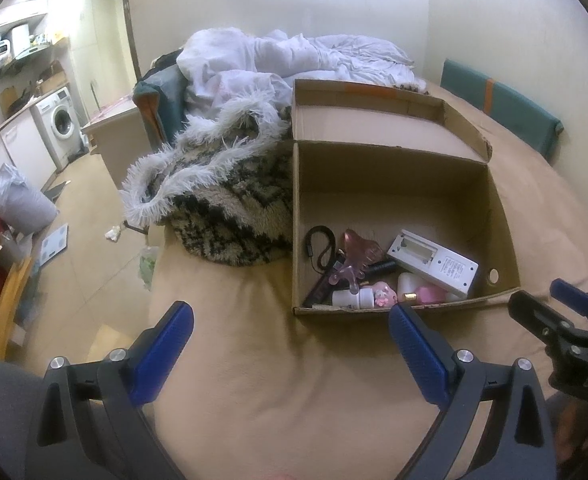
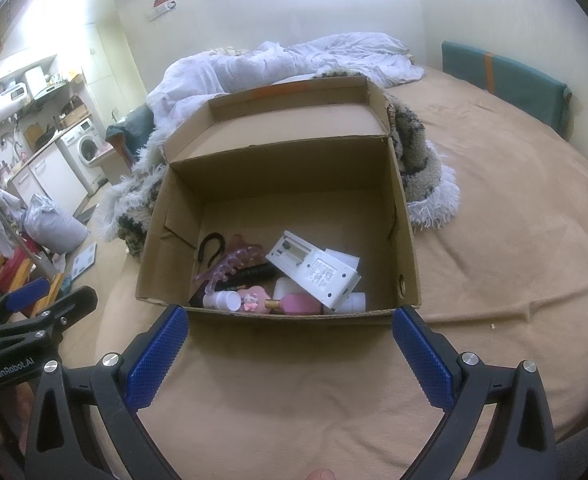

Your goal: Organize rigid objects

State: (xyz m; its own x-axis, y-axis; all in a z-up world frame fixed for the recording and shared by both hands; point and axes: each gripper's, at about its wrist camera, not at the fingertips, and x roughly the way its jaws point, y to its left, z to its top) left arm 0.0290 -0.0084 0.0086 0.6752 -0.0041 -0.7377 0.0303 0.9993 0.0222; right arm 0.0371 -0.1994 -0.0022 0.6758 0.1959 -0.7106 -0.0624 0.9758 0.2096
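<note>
An open cardboard box (image 1: 502,216) (image 2: 404,216) sits on the tan bedsheet with its lid folded back. Inside lie a white electronic unit (image 1: 434,260) (image 2: 318,270), a pink hair claw (image 1: 354,256) (image 2: 233,262), a black strap (image 1: 320,246) (image 2: 211,246), a white bottle (image 1: 348,299) (image 2: 223,301), a pink bottle (image 2: 296,304) and other small items. My left gripper (image 1: 289,320) is open just short of the box's near wall, empty. My right gripper (image 2: 289,322) is open too, centred on that wall, holding nothing. Each gripper shows at the edge of the other's view.
A shaggy black-and-cream throw with white fringe (image 1: 221,184) (image 2: 426,176) lies against the box. A crumpled white duvet (image 1: 277,60) is behind it. A teal cushion (image 2: 506,80) leans at the wall. Kitchen units, a washing machine (image 1: 59,124) and wooden chairs stand left.
</note>
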